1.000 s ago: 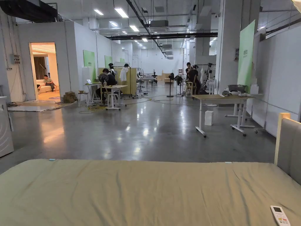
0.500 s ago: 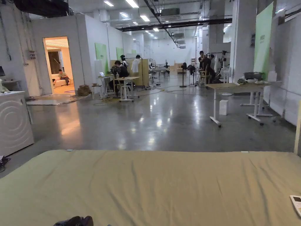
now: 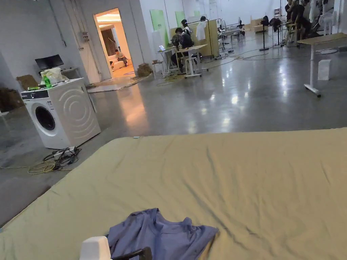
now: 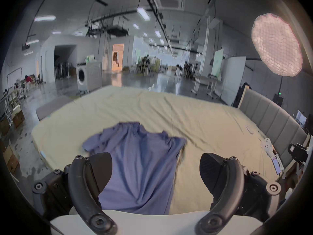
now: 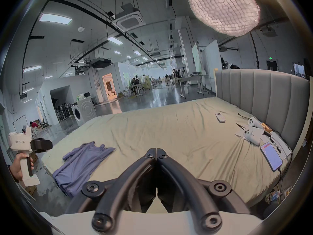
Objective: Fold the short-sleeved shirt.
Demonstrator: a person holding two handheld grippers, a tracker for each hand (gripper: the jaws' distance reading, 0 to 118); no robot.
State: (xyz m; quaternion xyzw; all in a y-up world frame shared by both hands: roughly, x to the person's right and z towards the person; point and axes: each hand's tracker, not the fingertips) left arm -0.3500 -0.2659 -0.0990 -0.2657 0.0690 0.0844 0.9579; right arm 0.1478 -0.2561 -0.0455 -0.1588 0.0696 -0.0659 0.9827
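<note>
Lying crumpled on the olive-sheeted bed (image 3: 237, 176), the blue shirt (image 3: 162, 233) faces a washing machine (image 3: 61, 111); left tool (image 4: 155, 169) spread, right tool (image 5: 156, 151) pressed together.

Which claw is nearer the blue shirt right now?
Left. The left claw is open right above the blue shirt, at its near end. The right claw is shut, off to the shirt's right over bare bed sheet.
</note>
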